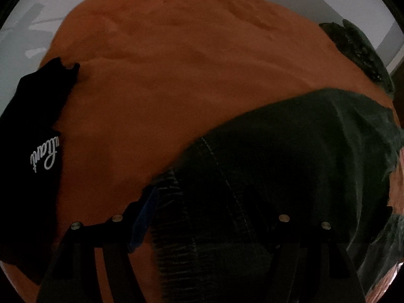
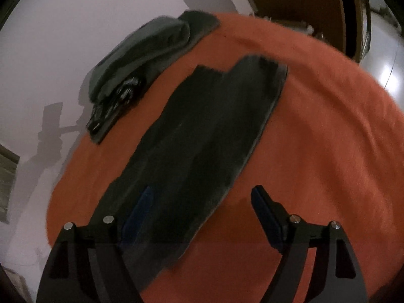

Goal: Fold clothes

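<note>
Gripping state, left: we saw the left gripper [image 1: 204, 214] with its finger mounts wide apart. One blue pad showed bare, and the other was hidden by dark cloth, so we judged it spread with nothing pinched.
Gripping state, right: the right gripper [image 2: 202, 207] stood apart and empty, one finger over the dark trousers [image 2: 202, 136] and the other over the orange cover [image 2: 315, 126].
Trousers: they lay long and flat on the cover, seemingly one leg over the other. Their near end bulked up just before the left gripper, stitched seam uppermost.
Neighbours: a black garment with white script [image 1: 30, 126] lay at the cover's left edge. A grey-green garment [image 2: 141, 50] sat bundled near the trousers' far end.
Stage: we could not tell a lengthwise fold already laid from a pair merely set down straight.
Risk, single layer: a shallow pinch might catch only the top layer, and the legs would slide apart.
Risk, cover: a low finger could nip the fuzzy cover with the denim and drag it.
Risk, skew: uneven lifting by the two grippers would lay any crease crooked.
Risk, crowding: the swung end might land on the grey-green garment.
</note>
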{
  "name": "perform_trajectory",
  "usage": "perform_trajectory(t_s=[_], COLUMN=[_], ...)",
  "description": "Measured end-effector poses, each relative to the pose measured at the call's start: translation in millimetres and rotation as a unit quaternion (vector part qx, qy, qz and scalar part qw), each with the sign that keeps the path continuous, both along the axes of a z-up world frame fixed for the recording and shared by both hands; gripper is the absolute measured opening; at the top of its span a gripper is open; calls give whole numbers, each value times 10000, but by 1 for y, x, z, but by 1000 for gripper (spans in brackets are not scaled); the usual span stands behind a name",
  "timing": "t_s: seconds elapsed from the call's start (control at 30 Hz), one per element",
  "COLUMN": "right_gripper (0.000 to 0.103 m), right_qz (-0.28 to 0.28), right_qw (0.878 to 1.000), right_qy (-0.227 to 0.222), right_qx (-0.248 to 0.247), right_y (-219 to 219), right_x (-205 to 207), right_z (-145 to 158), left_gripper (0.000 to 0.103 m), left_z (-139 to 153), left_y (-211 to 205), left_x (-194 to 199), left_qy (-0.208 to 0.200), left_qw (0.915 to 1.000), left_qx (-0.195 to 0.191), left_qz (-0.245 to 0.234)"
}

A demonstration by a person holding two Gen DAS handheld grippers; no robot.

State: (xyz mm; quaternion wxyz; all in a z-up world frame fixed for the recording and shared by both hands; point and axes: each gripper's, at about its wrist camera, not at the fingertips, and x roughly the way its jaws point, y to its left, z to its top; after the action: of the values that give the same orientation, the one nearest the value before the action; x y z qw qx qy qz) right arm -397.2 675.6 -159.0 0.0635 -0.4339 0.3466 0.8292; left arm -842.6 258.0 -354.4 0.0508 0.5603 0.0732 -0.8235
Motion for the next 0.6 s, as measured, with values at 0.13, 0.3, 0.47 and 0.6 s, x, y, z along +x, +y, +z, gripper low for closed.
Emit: perform_trajectory(t_s=[0.13,0.3,0.47,0.6], right_gripper=[80,80,80,80], right_qz=[90,24,168,310], right_qw=[9999,9997,9993,9992], right_qy=[-80,-122,-227,-167], right_qx=[80,224,254,176], right_y=[0,11,13,1], right_x=[11,38,73,82], right_z=[-3,-16,-31,-27], left_gripper=[71,76,76,54], left_z=[-14,-20,-29,-23], left_y=[-7,-30,-57,-47], left_x=[-23,-29,-28,-18], left_qy=[-180,-84,-145,-55], left_qw=[9991,9946,9880,9929], left_qx=[305,378,807,727], left_qz=[250,963,1307,938])
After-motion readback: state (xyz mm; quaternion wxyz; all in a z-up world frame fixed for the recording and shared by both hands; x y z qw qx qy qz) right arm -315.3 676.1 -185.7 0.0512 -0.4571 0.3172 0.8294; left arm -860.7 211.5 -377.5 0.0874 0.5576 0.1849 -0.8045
